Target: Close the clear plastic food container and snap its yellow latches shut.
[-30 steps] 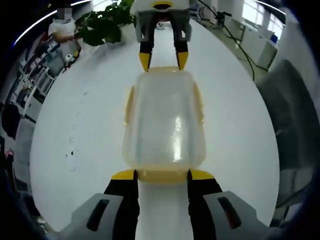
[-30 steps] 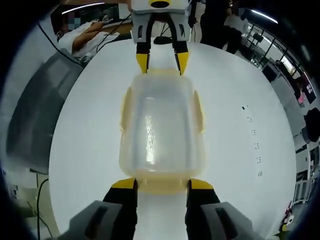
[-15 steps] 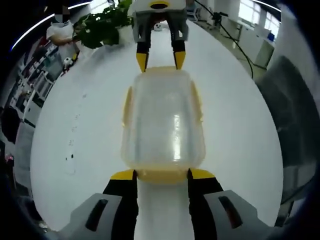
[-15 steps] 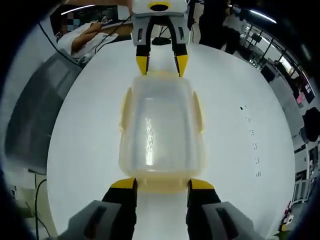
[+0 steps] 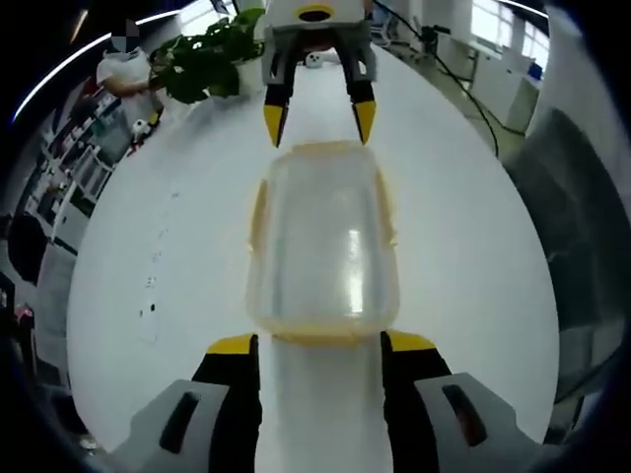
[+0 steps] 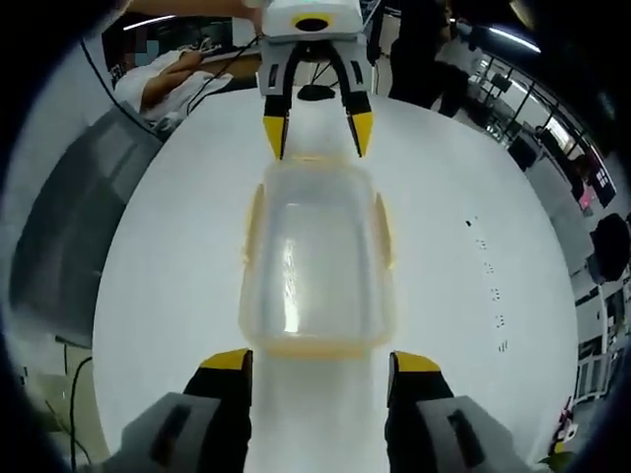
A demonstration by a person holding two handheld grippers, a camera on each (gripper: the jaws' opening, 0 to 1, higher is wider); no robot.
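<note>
You have one clear food container (image 5: 321, 241) lying closed on the white bench (image 5: 168, 246), between your two claws. Your left claw (image 5: 319, 344) stands spread at the near end of the container, its two yellow tips just apart from the yellow rim. Along the long sides you can see two yellow latches (image 5: 258, 212), one on each side. Your right claw (image 6: 319, 362) is also spread wide, not pinching anything. One green plant (image 5: 207, 59) stands behind, at the far edge.
</note>
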